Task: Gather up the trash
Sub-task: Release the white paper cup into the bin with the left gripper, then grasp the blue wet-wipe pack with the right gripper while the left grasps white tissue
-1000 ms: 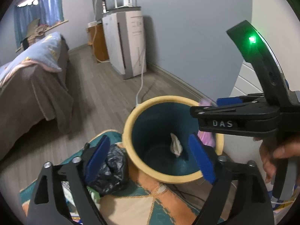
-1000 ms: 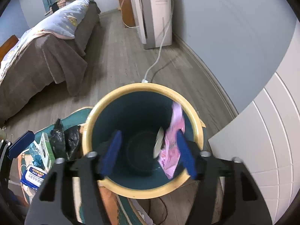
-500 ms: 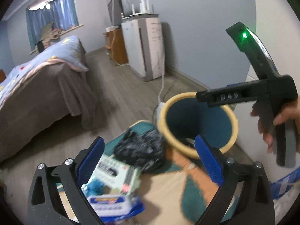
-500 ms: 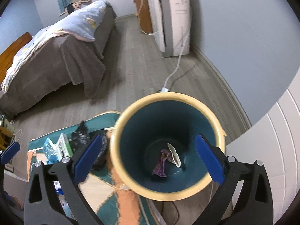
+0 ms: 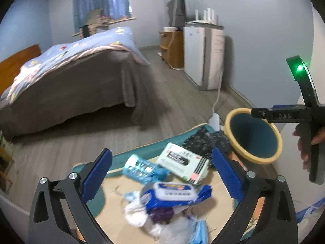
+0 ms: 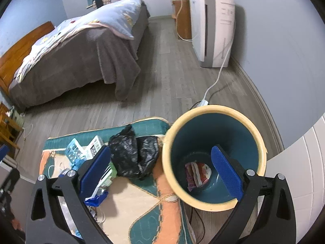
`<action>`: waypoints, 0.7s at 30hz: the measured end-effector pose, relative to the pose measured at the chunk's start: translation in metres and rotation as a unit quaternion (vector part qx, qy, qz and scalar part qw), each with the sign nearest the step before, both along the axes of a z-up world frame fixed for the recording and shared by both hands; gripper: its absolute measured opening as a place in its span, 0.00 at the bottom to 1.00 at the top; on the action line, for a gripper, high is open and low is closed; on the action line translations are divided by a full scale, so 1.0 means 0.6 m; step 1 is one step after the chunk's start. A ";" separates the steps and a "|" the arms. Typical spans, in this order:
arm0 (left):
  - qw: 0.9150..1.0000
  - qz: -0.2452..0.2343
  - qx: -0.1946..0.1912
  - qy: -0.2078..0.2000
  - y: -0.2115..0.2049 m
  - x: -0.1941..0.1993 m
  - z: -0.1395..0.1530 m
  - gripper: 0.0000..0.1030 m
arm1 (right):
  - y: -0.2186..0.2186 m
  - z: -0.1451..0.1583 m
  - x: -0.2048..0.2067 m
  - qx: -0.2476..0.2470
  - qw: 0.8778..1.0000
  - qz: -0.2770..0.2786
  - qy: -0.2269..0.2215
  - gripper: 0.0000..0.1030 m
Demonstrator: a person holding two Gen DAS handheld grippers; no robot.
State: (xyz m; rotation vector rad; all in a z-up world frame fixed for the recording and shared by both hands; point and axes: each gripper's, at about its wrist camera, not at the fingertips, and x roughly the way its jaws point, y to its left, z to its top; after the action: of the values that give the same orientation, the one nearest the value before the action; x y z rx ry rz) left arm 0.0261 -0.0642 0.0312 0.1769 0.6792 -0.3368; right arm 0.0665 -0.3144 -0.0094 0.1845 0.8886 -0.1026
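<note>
A teal bin with a yellow rim (image 6: 215, 156) stands at the rug's right edge; a pink wrapper (image 6: 196, 175) lies at its bottom. The bin also shows in the left wrist view (image 5: 254, 137). On the rug lie a black plastic bag (image 6: 134, 156), a white-green box (image 5: 183, 159), a light blue wrapper (image 5: 142, 167), a blue wipes pack (image 5: 176, 193) and white tissues (image 5: 136, 213). My left gripper (image 5: 161, 174) is open and empty above the pile. My right gripper (image 6: 161, 168) is open and empty above the bin's left rim.
A teal and orange rug (image 6: 140, 213) covers the floor under the trash. A bed with a grey cover (image 6: 81, 65) stands to the left. A white appliance (image 6: 211, 28) with a cable (image 6: 215, 81) stands by the blue wall. White panelling (image 6: 300, 172) is at right.
The pink wrapper has dropped from my right gripper into the bin, and that gripper opened and pulled back. My left gripper swung left from the bin to above the trash pile.
</note>
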 end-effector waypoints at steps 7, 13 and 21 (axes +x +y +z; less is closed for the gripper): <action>0.998 0.065 -0.001 0.004 0.083 0.002 -0.026 0.95 | 0.077 -0.028 0.001 -0.024 0.998 0.048 0.015 0.94; 0.997 0.077 0.021 0.008 0.129 0.016 -0.057 0.95 | 0.149 -0.073 0.015 -0.038 0.993 0.101 0.040 0.94; 0.996 0.067 0.056 0.035 0.159 0.034 -0.101 0.95 | 0.262 -0.118 0.021 -0.041 0.977 0.198 0.066 0.94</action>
State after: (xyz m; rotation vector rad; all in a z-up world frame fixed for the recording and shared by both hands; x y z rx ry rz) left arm 0.0463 0.0312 -0.0297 0.2249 0.7758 -0.1764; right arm 0.0788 -0.1571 -0.0801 -0.0806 1.0355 0.2225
